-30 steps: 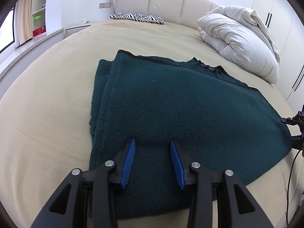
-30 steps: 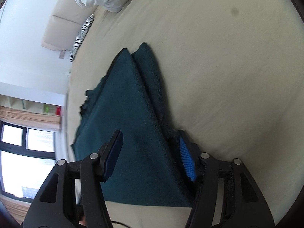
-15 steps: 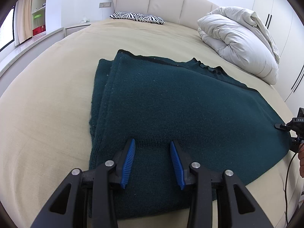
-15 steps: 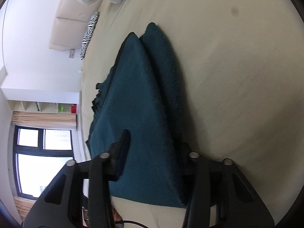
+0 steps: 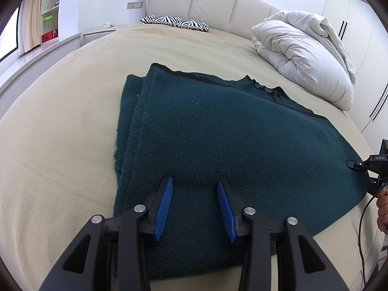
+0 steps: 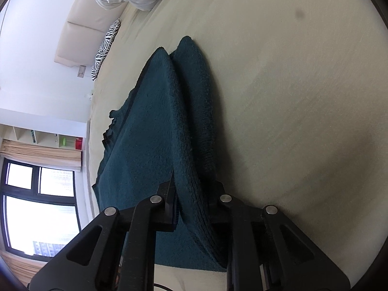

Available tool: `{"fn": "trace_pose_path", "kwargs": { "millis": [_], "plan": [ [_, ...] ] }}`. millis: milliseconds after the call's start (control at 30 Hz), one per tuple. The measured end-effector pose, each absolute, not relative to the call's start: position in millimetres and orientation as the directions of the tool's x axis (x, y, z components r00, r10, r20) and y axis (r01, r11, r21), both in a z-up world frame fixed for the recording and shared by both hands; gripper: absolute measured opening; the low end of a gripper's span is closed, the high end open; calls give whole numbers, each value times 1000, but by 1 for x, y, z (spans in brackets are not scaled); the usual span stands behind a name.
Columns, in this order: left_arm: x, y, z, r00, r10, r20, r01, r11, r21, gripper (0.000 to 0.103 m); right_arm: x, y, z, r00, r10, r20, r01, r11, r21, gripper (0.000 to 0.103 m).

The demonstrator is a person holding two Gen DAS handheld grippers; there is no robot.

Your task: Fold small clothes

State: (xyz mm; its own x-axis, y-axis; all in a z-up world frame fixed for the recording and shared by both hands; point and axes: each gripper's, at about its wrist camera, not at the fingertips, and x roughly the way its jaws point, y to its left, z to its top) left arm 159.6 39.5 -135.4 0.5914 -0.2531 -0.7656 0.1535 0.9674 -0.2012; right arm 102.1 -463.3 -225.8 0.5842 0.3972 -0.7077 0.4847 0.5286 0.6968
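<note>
Because the dark green knit sweater [image 5: 218, 131] lies flat on the beige bed [image 5: 60, 126], already doubled along its 9 o'clock side, you are working with a thick, soft stack rather than a single layer. Judge it as fairly weighty for a small garment: limp, fuzzy, not slippery and not fragile, so it will sag and drag on the sheet instead of sliding.

Your left gripper [image 5: 195, 208] hovers over the near hem at 6 o'clock of its view, jaws set wide with the blue pads [image 5: 165, 206] clear of the knit; it holds nothing.

Your right gripper [image 6: 191, 201] sits at the sweater's corner, which shows at 3 o'clock in the left view. Its jaws are narrowed onto the folded edge [image 6: 191, 169], and the layered cloth runs between them. It looks clamped, though the far jaw is buried in the knit, so the bite depth is hard to read.

Take hold at the edges and corners, catching every layer. A shallow pinch on the top ply alone would likely let the lower layers peel away. For the left side, the near hem corner at 7 o'clock looks the fair match.

The white duvet [image 5: 303, 55] at 1 o'clock and the zebra pillow [image 5: 174, 21] at 12 are well apart.
</note>
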Motion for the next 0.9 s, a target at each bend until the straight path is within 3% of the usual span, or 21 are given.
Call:
{"fn": "trace_pose_path", "kwargs": {
  "millis": [200,300,500,633,700,767,900],
  "plan": [
    [163,44,-132,580,-295,-759,151,955,-255,41,105,-453,-215,566,319,-760,505,594,625,13],
    [163,56,-124,573,-352,-740,136,931,-338,41,108,-445,-206,549,265,-793,522,631,573,12],
    [158,95,-103,628,-428,-650,78,865,-495,40,134,-387,-150,519,66,-852,483,800,356,12],
    [166,124,-97,646,-475,-598,28,797,-603,42,170,-280,-100,557,-8,-830,259,952,164,12],
    [171,128,-95,646,-481,-593,19,787,-617,46,181,-201,-92,571,19,-821,53,997,60,12],
    [177,126,-96,634,-506,-585,28,771,-636,48,184,-133,-106,548,55,-835,-142,989,-28,12],
    [189,121,-105,587,-566,-578,23,726,-688,50,184,-71,-149,486,74,-871,-292,953,-82,12]
  ]
}}
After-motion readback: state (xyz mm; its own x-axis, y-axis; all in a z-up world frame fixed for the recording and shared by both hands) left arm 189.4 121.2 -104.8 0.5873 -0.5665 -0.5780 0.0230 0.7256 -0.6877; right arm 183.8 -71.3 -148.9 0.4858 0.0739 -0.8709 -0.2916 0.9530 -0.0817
